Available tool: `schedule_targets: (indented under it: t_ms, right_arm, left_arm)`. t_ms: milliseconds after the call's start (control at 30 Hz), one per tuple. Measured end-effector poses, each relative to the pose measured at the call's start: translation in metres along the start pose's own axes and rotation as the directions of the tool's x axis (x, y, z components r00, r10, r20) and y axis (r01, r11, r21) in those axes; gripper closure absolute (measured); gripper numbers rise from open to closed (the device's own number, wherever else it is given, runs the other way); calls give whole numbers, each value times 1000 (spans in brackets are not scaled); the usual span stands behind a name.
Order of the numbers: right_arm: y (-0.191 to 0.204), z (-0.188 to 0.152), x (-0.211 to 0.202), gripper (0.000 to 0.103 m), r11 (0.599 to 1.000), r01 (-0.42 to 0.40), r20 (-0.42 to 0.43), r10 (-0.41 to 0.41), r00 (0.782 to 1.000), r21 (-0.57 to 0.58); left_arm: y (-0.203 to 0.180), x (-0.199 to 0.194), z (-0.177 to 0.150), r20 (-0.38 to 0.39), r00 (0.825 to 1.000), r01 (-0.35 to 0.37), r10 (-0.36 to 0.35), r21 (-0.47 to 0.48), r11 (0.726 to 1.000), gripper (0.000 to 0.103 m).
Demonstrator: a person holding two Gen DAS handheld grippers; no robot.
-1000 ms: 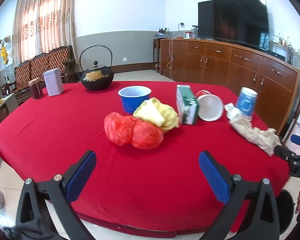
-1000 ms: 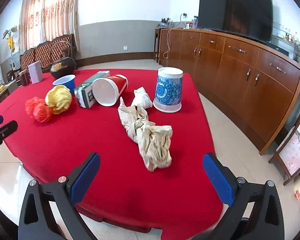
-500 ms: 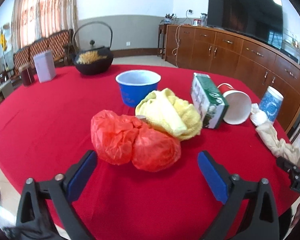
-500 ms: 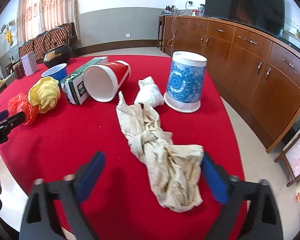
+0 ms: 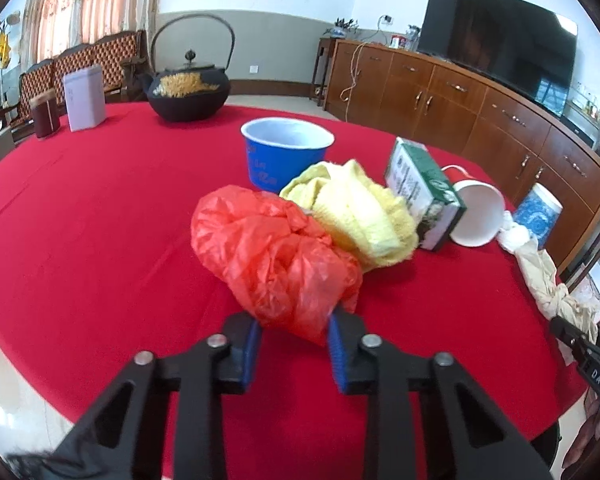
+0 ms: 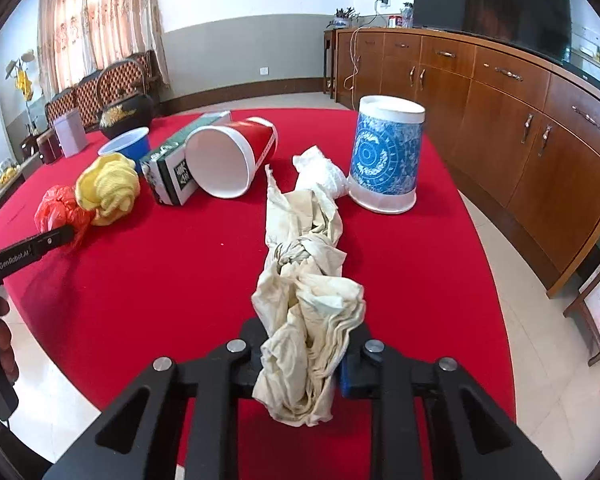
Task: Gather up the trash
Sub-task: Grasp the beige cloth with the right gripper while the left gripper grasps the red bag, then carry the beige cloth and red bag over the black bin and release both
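Note:
My left gripper (image 5: pixel 294 350) is shut on the near end of a crumpled red plastic bag (image 5: pixel 276 256) that lies on the red tablecloth (image 5: pixel 100 216). A yellow cloth (image 5: pixel 360 212) lies just behind the bag. My right gripper (image 6: pixel 302 364) is shut on the near end of a long crumpled beige cloth (image 6: pixel 304 264). That cloth also shows at the right in the left wrist view (image 5: pixel 548 280). The red bag (image 6: pixel 60 212) and the left gripper's finger (image 6: pixel 32 250) show at the left of the right wrist view.
On the table stand a blue bowl (image 5: pixel 286 152), a green carton (image 5: pixel 424 192), a tipped red paper cup (image 6: pixel 230 160), a white wad (image 6: pixel 324 172) and an inverted blue patterned cup (image 6: pixel 386 160). A black kettle (image 5: pixel 188 88) and tins (image 5: pixel 84 98) sit at the back. A wooden cabinet (image 6: pixel 500 120) runs along the right.
Both grippers moved forward and closed: the left onto the red bag, the right onto the beige cloth. Both were open half a second ago.

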State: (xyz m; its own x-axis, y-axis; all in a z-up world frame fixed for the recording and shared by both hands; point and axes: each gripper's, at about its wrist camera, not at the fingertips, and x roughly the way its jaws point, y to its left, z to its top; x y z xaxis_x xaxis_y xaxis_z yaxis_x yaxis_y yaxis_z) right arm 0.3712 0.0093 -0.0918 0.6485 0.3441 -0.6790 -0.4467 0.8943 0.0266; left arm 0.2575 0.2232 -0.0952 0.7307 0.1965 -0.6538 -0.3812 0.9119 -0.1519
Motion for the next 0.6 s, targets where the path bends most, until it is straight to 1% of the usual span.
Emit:
schedule_targets:
  t_ms: [100,367,600]
  right_arm:
    - [-1,-4,-8,80,1000,-7,10,7,1000,16]
    - [-1,-12,-37,81,999,-12,50,10,999,45]
    - [-10,-23,-70,81,998,3,84,-9,996,67]
  left_arm:
    - [-1,-16,-6,30,1000,-3,2,11,1000,78]
    - [-13,-43,-25,52,999,3,-7,74,997,79]
    - [-33,-71,-38,73,996,50,-60,120,991,80]
